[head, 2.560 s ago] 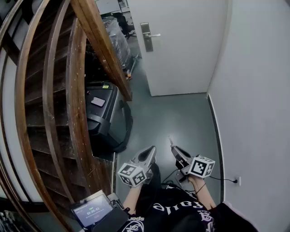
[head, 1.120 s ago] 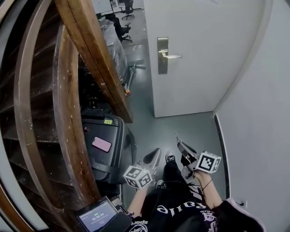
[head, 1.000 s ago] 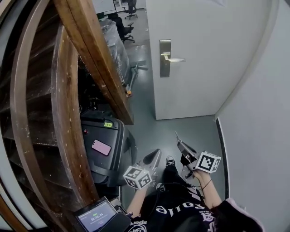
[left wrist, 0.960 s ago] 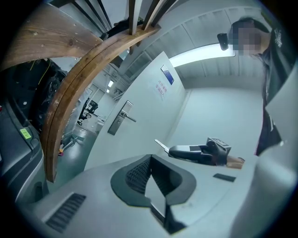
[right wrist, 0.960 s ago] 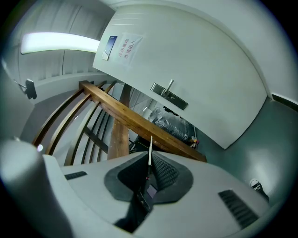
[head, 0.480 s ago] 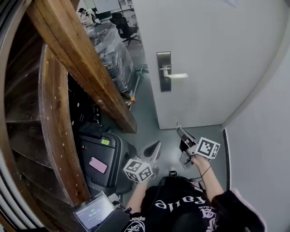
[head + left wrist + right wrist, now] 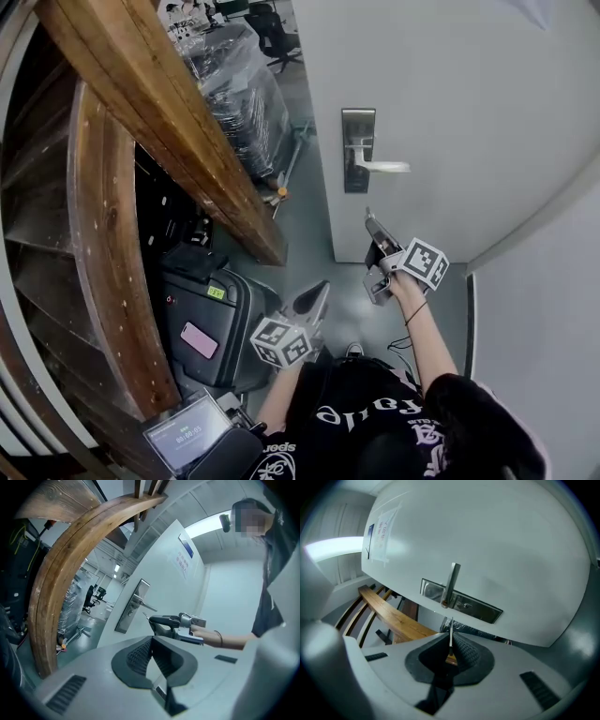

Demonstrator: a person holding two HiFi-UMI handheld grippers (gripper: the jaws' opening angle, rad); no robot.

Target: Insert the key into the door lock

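Note:
A white door [image 7: 450, 103] carries a steel lock plate [image 7: 358, 150] with a lever handle [image 7: 382, 167]. My right gripper [image 7: 372, 225] is shut on a thin metal key [image 7: 450, 632] whose blade sticks out past the pads. It hangs just below the plate, a short way off the door. In the right gripper view the key points up at the plate [image 7: 461, 601], with the keyhole [image 7: 466, 605] slightly right of the tip and the handle [image 7: 451, 584] above. My left gripper [image 7: 317, 295] is held low, shut and empty [image 7: 152, 641]. It looks toward the right gripper [image 7: 168, 620] and the plate [image 7: 131, 607].
A heavy wooden stair beam [image 7: 159, 112] slants across the left. Beneath it stands a black case [image 7: 202, 314] with a pink phone [image 7: 198, 339] on top. A small screen [image 7: 187, 436] sits near my body. Plastic-wrapped goods [image 7: 234, 94] stand beyond the door's edge. A white wall [image 7: 544, 328] closes the right.
The door has come much closer. My right gripper has risen with the key from waist height to just under the lock plate. The left gripper stays low.

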